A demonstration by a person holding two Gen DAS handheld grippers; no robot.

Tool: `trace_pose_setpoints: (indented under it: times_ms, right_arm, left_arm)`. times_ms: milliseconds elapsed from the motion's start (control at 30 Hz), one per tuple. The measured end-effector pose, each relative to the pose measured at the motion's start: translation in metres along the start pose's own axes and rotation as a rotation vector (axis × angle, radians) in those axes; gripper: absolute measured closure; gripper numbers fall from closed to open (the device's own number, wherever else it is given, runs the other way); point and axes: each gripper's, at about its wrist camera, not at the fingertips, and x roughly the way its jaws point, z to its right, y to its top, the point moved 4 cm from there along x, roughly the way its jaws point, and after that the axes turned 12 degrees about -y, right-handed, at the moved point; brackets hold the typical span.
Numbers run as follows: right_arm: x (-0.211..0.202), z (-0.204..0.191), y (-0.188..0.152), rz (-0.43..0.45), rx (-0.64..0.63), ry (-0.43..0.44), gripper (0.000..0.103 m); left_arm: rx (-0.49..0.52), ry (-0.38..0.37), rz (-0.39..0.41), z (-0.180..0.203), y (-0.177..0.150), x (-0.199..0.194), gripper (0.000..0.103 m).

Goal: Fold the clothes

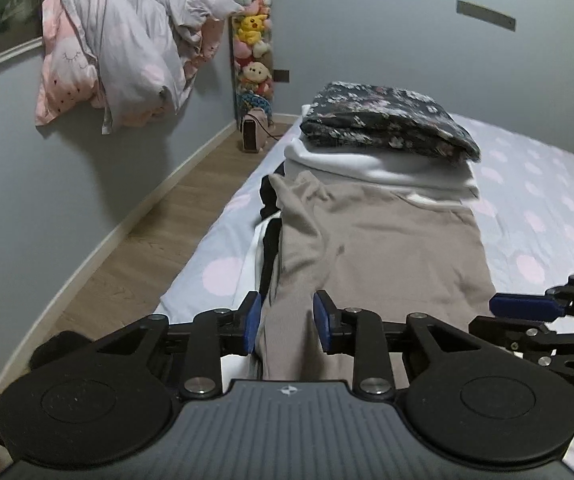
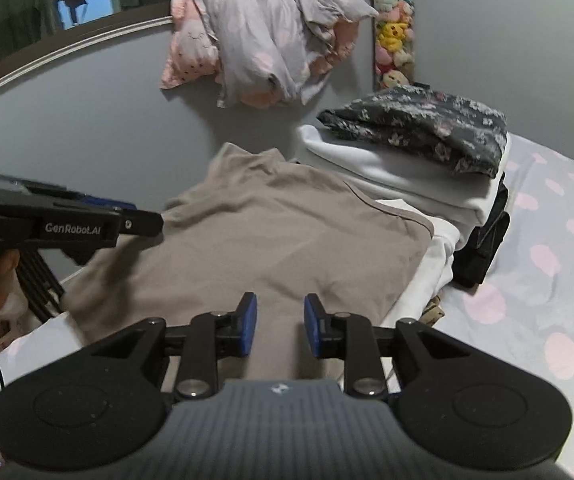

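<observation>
Beige knit garment (image 2: 287,232) lies folded flat on the polka-dot bed (image 2: 547,280), beside a stack topped by a dark floral folded garment (image 2: 419,128). Left gripper (image 1: 287,322) and right gripper (image 2: 277,324): jaws apart, holding nothing. Stacking apparently remains.

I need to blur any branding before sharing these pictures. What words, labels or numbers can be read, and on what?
"GenRobot.AI": white lettering on the side of the black left gripper, right wrist view.
"A S": faint letters on the black right gripper's body, cut off at the picture's edge in the left wrist view; the rest is unreadable.
Nothing readable on the folded beige garment or elsewhere.
</observation>
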Motion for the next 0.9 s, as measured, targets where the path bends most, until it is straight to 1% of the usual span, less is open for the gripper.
trace_pose_setpoints:
  times_ms: [100,133,267,367,500,567,700,767,800,833,867,900]
  right_arm:
    - [-0.013,-0.003,-0.014,-0.009,-0.006,0.008,0.073]
    - [-0.014,-0.004,-0.019,-0.017,-0.007,0.009,0.073]
    - [-0.007,-0.005,-0.032,-0.061,0.012,-0.01,0.073]
    - [-0.011,-0.005,-0.032,-0.072,0.022,-0.014,0.073]
    - [-0.036,-0.004,-0.023,-0.033,0.002,-0.01,0.073]
    - [-0.053,-0.002,-0.017,-0.004,0.01,-0.012,0.066]
    - [-0.092,0.004,-0.007,0.059,0.03,-0.014,0.059]
    - [-0.114,0.008,-0.003,0.098,0.036,-0.019,0.055]
    - [-0.125,0.009,-0.001,0.117,0.04,-0.023,0.054]
    - [-0.137,0.01,0.0,0.133,0.047,-0.024,0.048]
    - [-0.15,0.012,0.002,0.148,0.055,-0.024,0.043]
    - [-0.161,0.013,0.002,0.164,0.066,-0.02,0.042]
  left_arm:
    - [0.007,0.023,-0.031,0.0,-0.012,-0.006,0.069]
    - [0.001,0.031,-0.039,-0.002,-0.016,-0.005,0.071]
    - [-0.076,0.072,-0.074,-0.014,-0.029,0.007,0.071]
    - [-0.095,0.082,-0.073,-0.013,-0.032,0.001,0.071]
    - [-0.065,0.098,-0.044,0.001,-0.029,-0.026,0.071]
    - [-0.061,0.108,-0.021,0.011,-0.026,-0.042,0.071]
    - [-0.036,0.136,0.021,0.037,-0.017,-0.072,0.069]
    - [-0.014,0.151,0.052,0.054,-0.014,-0.09,0.063]
    - [-0.003,0.157,0.069,0.063,-0.013,-0.099,0.058]
    - [0.006,0.16,0.092,0.073,-0.011,-0.109,0.052]
    - [0.012,0.16,0.112,0.08,-0.01,-0.118,0.051]
    - [0.017,0.161,0.132,0.088,-0.009,-0.127,0.05]
